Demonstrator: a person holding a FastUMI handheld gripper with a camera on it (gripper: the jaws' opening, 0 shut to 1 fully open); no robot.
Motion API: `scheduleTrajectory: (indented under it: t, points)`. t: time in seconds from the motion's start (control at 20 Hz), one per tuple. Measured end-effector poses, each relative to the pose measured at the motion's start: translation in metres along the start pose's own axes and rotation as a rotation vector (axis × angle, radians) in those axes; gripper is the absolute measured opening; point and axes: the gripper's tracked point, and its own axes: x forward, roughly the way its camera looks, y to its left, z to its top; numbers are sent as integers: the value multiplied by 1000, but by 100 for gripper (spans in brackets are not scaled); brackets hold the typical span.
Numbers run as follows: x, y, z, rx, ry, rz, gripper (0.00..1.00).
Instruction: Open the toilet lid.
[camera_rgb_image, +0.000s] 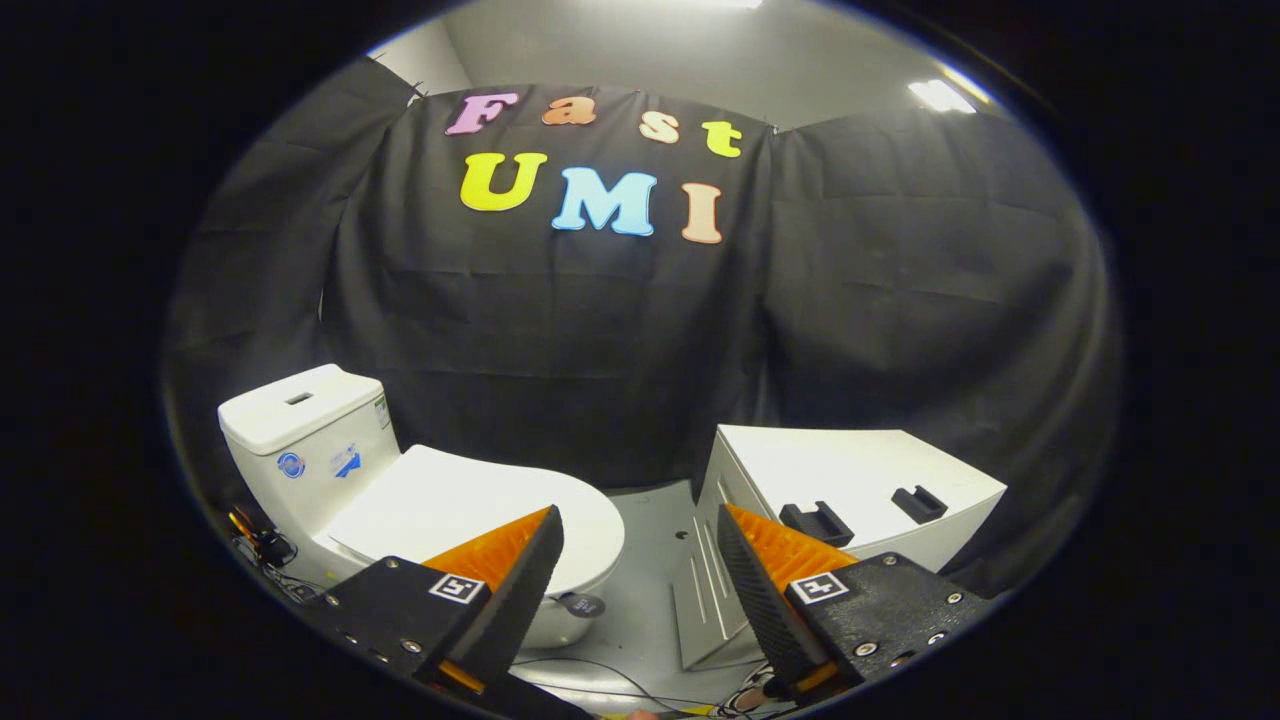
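Gripper (637, 545) jaws spread wide on nothing over grey floor (645, 600), closed white plastic toilet lid (480, 510) just beyond the left finger, white ceramic tank (300, 430) behind it, white box cabinet (860, 480) beyond the right finger.

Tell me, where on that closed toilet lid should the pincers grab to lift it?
Probably at the lid's rounded front edge, the end farthest from the tank, coming in from the front and low. The lid lies flat and closed, presumably hinged by the tank, so the overhanging front lip gives something to pinch. The gripper is open, holding nothing, short of the lid.
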Motion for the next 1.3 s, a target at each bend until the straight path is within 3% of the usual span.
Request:
scheduleTrajectory:
  t: [0.2, 0.85, 1.1, 1.3]
  points:
    - [4, 14, -4, -55, 37, 31, 95]
    - [8, 52, -10, 65, 64, 123, 95]
    - [35, 64, -46, 46, 179, 140, 95]
    - [48, 70, -83, 169, 292, 152, 95]
